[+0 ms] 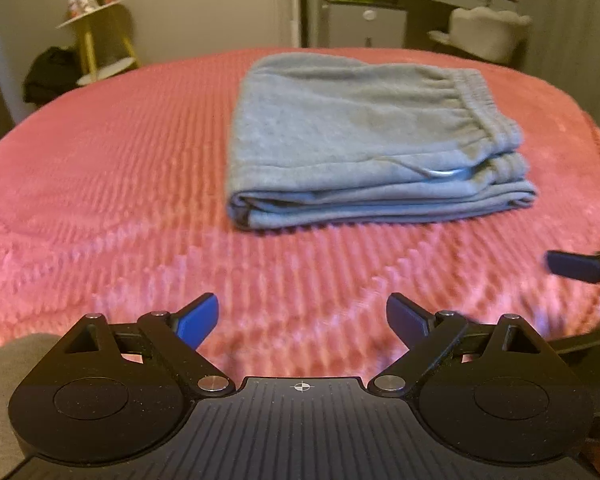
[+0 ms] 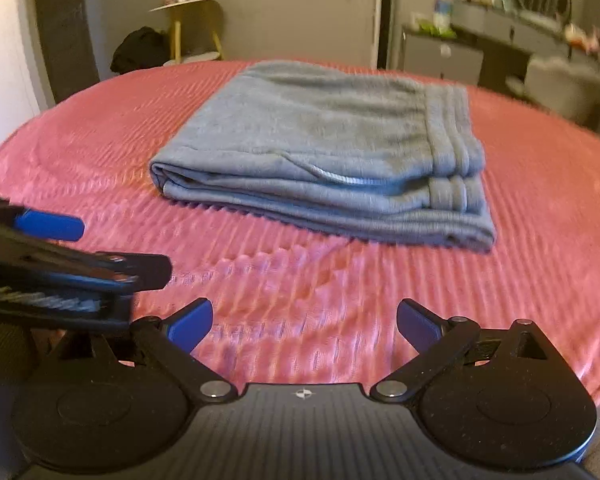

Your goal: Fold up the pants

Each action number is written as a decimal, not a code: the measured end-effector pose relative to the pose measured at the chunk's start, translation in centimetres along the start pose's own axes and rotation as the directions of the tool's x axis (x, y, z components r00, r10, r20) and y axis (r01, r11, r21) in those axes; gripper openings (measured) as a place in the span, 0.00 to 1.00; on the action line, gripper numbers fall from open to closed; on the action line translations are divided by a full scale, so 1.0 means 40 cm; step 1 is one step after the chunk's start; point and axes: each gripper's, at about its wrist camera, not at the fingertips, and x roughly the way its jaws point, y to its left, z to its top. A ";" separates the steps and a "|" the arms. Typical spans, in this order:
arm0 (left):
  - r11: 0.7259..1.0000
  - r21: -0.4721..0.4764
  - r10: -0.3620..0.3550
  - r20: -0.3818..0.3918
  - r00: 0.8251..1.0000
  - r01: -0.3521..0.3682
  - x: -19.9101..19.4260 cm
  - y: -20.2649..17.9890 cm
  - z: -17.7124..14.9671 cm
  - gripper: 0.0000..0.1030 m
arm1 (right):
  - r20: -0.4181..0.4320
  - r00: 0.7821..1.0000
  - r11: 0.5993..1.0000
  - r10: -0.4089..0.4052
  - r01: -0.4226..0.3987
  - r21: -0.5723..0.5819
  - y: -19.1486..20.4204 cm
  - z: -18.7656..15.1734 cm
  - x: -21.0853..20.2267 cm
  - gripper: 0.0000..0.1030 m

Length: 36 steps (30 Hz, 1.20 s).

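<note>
**Layout: bed and surroundings**

Pants [image 1: 364, 140], folded into a stacked bundle, lie on the bedspread [image 1: 112, 184] toward the far edge, roughly midway between the left and right edges. Waistband end faces the right edge; folded end faces the left. Left gripper [image 1: 302, 320] and right gripper [image 2: 305, 326] sit over the near edge, side by side, well apart from the pants, left one to the left of the right one. Behind the far left corner: side table [image 1: 94, 20], with a dark heap [image 1: 48, 74] at its foot. Behind the far right corner: cabinet [image 1: 360, 20], chair [image 1: 488, 30] to its right.
</note>
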 end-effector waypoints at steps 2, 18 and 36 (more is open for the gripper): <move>1.000 -0.010 0.019 0.004 1.000 -0.019 0.010 0.003 0.004 0.92 | 0.015 0.999 0.999 -0.035 0.035 0.019 -0.004 0.000 0.001 0.96; 0.994 -0.096 0.040 -0.065 0.997 -0.046 0.089 0.043 0.035 0.92 | 0.063 0.990 0.991 -0.124 0.122 0.047 -0.064 0.055 0.057 0.96; 0.997 -0.070 0.039 -0.062 0.997 -0.043 0.088 0.028 0.026 0.92 | 0.069 0.991 0.986 -0.119 0.109 0.129 -0.088 0.042 0.064 0.96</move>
